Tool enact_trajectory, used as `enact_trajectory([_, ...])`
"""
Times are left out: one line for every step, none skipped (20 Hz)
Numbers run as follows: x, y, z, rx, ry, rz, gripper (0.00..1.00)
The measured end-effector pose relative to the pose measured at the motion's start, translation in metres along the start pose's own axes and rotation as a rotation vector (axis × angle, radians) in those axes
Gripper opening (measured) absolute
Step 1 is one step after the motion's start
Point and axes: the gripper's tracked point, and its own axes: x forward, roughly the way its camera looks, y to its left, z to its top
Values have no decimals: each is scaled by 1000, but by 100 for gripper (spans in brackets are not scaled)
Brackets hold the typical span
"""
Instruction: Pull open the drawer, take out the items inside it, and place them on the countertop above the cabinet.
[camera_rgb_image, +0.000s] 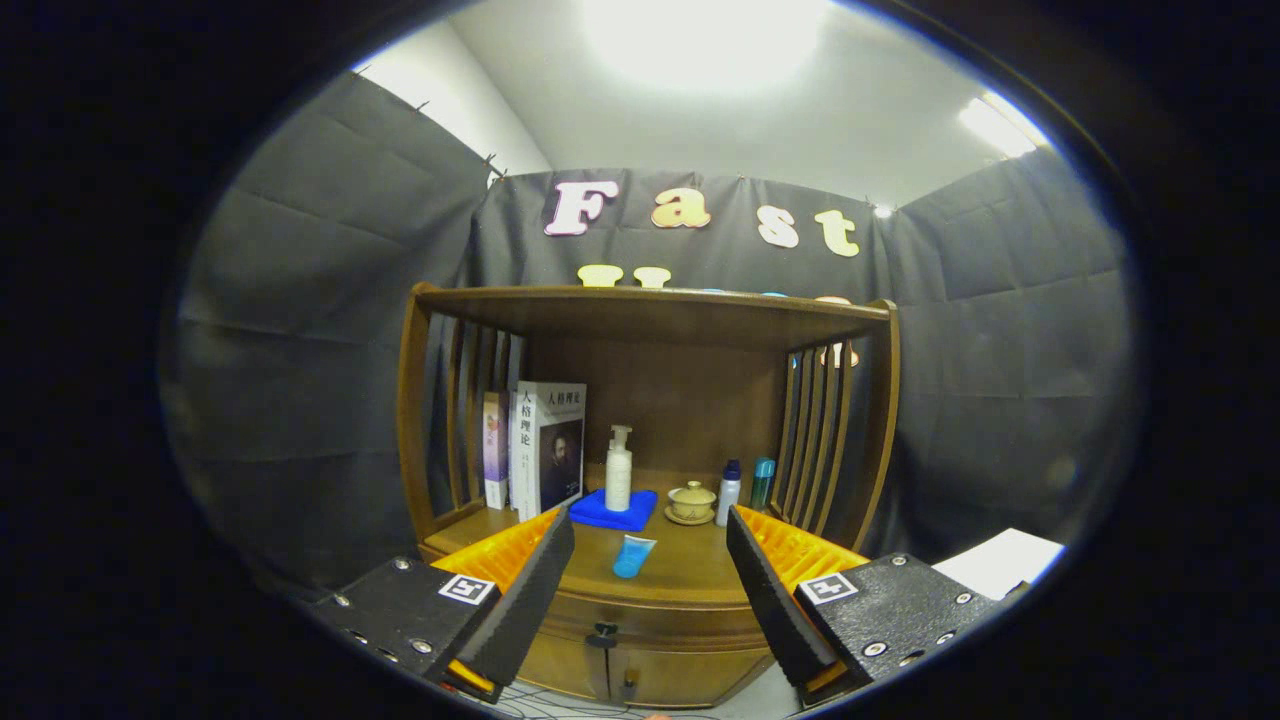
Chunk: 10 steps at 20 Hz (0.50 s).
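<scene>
With the drawer (655, 622) looking shut, the tube (633, 555) lies on the countertop (690, 572)
Gripper (650, 585) spread, empty; next, the knob (602, 632) at 6 o'clock

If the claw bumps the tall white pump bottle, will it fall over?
Probably. The pump bottle is tall and narrow, standing on a soft blue cloth, so a nudge near the top could tip it. Its smooth sides might slip in a grip. The claw is open, short of it, with a blue tube lying between the fingers.
</scene>
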Motion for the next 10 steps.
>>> enact_trajectory([-8, 1, 0, 8, -8, 1, 95])
enact_trajectory([-13, 1, 5, 21, -25, -6, 95])
enact_trajectory([-18, 5, 10, 27, -25, -2, 95])
enact_trajectory([-25, 12, 13, 21, -33, 11, 95])
enact_trajectory([-29, 13, 21, 0, -51, 8, 95])
enact_trajectory([-32, 10, 25, -25, -56, -9, 95])
enact_trajectory([-35, 9, 25, -48, -50, -23, 95])
enact_trajectory([-38, 14, 22, -58, -39, -25, 95])
enact_trajectory([-39, 20, 21, -52, -34, -19, 95])
enact_trajectory([-37, 28, 21, -36, -36, 3, 95])
